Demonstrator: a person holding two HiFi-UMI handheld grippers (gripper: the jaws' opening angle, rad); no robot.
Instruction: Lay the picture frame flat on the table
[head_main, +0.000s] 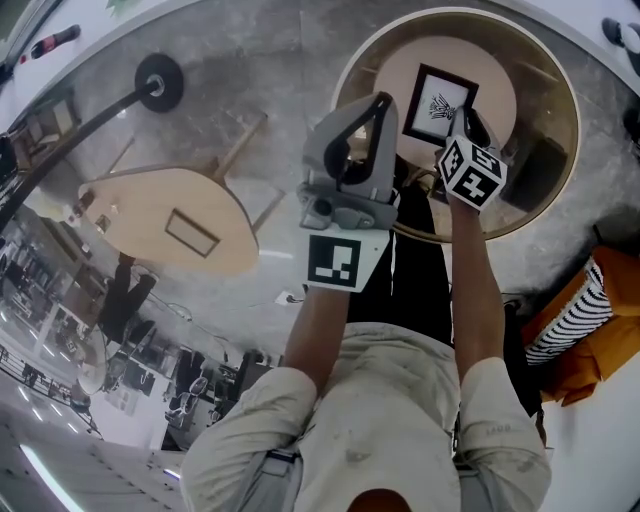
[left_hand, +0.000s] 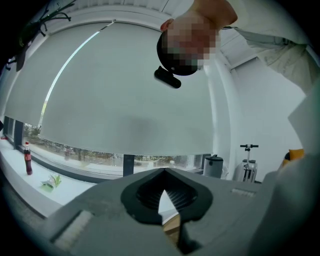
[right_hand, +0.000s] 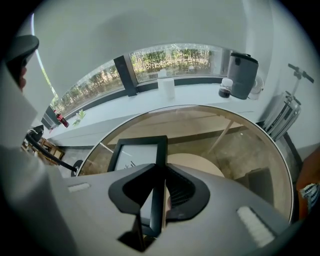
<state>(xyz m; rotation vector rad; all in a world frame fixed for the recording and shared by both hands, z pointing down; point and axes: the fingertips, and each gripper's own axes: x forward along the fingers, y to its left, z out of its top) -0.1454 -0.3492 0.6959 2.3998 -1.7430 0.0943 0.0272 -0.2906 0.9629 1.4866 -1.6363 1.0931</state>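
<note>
Two grippers working. Right gripper (right_hand: 159, 172) is pinching picture frame (right_hand: 161, 150) by black side rail, frame sitting edge-on between jaws over round glass table (right_hand: 250, 125); contact with glass unclear. Left gripper (left_hand: 162, 172) is hovering left of frame, jaws pressed together at tips, gripping nothing.

The left gripper (left_hand: 164, 171), jaws together and empty, faces a window blind (left_hand: 125, 90).

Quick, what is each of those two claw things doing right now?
Left gripper: jaws closed, holding nothing.
Right gripper: jaws closed on the side edge of the picture frame.
</note>
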